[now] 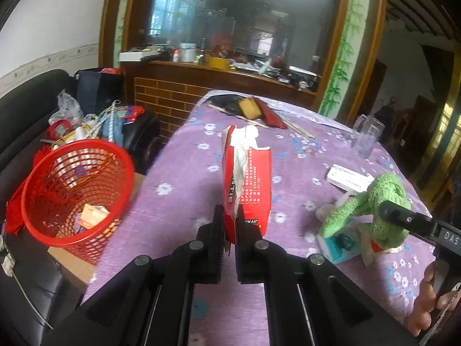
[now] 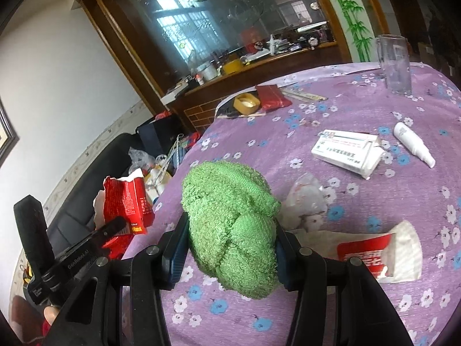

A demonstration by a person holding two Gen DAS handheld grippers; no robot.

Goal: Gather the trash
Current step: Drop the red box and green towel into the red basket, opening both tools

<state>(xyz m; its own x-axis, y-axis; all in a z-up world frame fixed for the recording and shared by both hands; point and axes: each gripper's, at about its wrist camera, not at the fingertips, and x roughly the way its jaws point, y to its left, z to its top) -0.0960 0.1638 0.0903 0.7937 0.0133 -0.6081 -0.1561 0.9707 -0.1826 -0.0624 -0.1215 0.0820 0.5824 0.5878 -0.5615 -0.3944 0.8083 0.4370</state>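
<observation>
While the torn red carton [image 1: 247, 184] is riding upright in the left gripper [image 1: 229, 225], its ripped top is spilling white paper and its side is showing rows of small white print too fine to read, plus the ends of big white letters, "TIE" and "JIYAN" as far as they can be made out. That gripper's jaws are pinching tight on the carton's lower edge, holding it clear above the purple flowered tablecloth [image 1: 178, 201].

Over at nine o'clock in the left wrist view, the red mesh basket [image 1: 76, 199] is sitting off the table's edge on a cardboard box, with one small carton already lying in its bottom. Just beyond it, a heap of bags and oddments is crowding the black sofa [image 1: 26, 109].

Swinging to the right gripper [image 2: 232, 248], it is squeezing a knotted green towel [image 2: 230, 225] between its pads, jaws standing partway apart around the bundle. From the left camera the same gripper is showing at four o'clock, its arm stamped "DAS".

Around the towel in the right wrist view, a crumpled clear wrapper [image 2: 306, 199] is lying at two o'clock, a red and white packet [image 2: 380, 253] at three o'clock, and farther out a white box [image 2: 348, 152] with blurred print beside a white tube [image 2: 413, 144]. At one o'clock a clear glass mug [image 2: 394, 63] is standing near the far edge; at twelve o'clock a tape roll [image 2: 246, 102] is touching a red pouch [image 2: 272, 96]. On the left gripper's body at eight o'clock, "GenRobot.AI" is reading clearly.
</observation>
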